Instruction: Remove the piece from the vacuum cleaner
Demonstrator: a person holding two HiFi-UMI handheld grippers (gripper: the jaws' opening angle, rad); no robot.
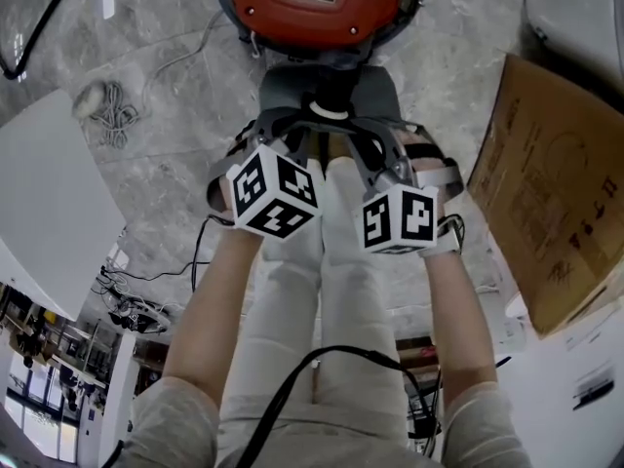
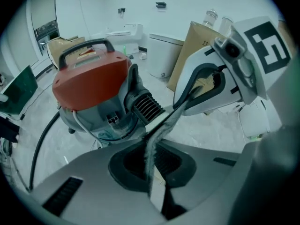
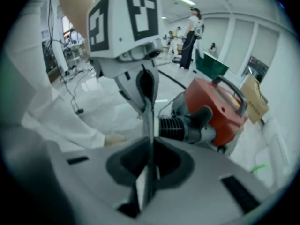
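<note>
The red vacuum cleaner (image 1: 312,3) stands on the floor ahead of my knees, its grey hose socket facing me. A thin, flat, dark grey piece (image 1: 292,91) hangs between it and both grippers; whether it still touches the vacuum is hidden. My left gripper (image 1: 288,135) and right gripper (image 1: 375,149) sit side by side, both shut on this piece. In the left gripper view the piece (image 2: 152,144) runs edge-on through the jaws toward the right gripper (image 2: 220,78), with the vacuum (image 2: 89,78) behind. The right gripper view shows the same thin edge (image 3: 149,139) and the vacuum (image 3: 220,109).
A brown cardboard box (image 1: 556,193) leans at the right. A white tabletop (image 1: 49,203) is at the left, with a coiled cord (image 1: 102,105) on the marble floor beyond it. My white-trousered legs lie under the grippers. People stand far off (image 3: 192,27).
</note>
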